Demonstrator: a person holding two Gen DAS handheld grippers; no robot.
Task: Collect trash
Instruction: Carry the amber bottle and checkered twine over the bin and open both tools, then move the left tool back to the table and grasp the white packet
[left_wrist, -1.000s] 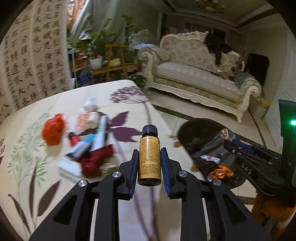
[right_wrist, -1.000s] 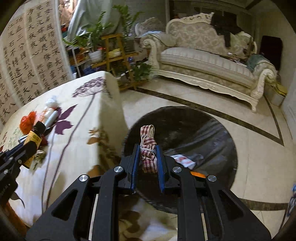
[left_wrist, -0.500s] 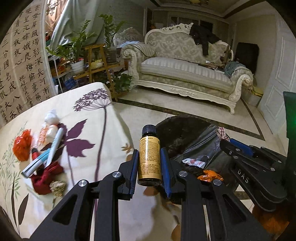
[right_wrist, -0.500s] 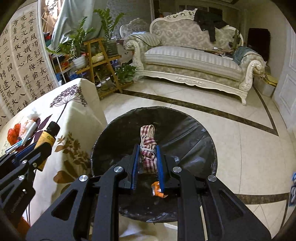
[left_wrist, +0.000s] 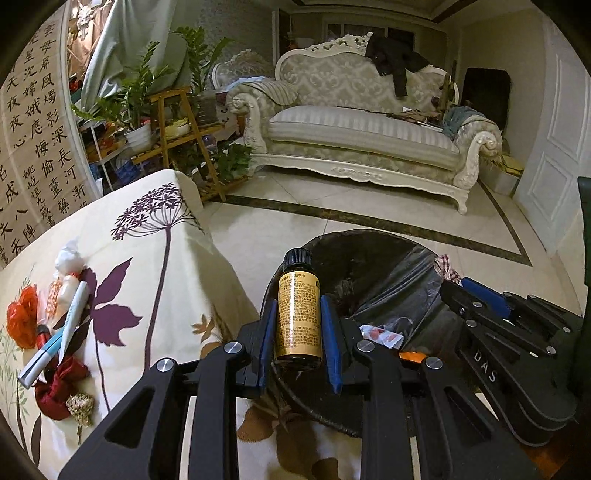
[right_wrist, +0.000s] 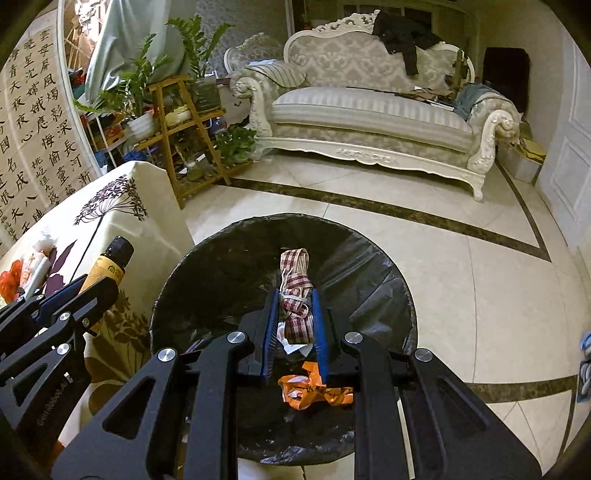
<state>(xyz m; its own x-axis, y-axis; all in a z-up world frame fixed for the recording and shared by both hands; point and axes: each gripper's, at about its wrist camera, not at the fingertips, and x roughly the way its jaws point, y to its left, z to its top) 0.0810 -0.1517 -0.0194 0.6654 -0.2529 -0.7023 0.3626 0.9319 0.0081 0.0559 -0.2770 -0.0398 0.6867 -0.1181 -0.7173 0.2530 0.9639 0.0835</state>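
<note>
My left gripper is shut on a small brown bottle with a yellow label and black cap, held upright at the near left rim of the bin. The bin is lined with a black bag and stands on the floor beside the table. My right gripper is shut on a red-and-white checked cloth scrap, hanging over the bin's opening. Inside lie an orange wrapper and a white wrapper. In the right wrist view the left gripper and bottle appear at the left.
The table has a cream floral cloth; on its left lie an orange wad, a white tube, a dark red cloth ball and white crumpled paper. A sofa and plant shelf stand beyond open tiled floor.
Both grippers have travelled right, away from the table and over the bin. The bottle now sits at the bin's rim; the checked scrap hangs above the bin's middle. Grips are unchanged.
</note>
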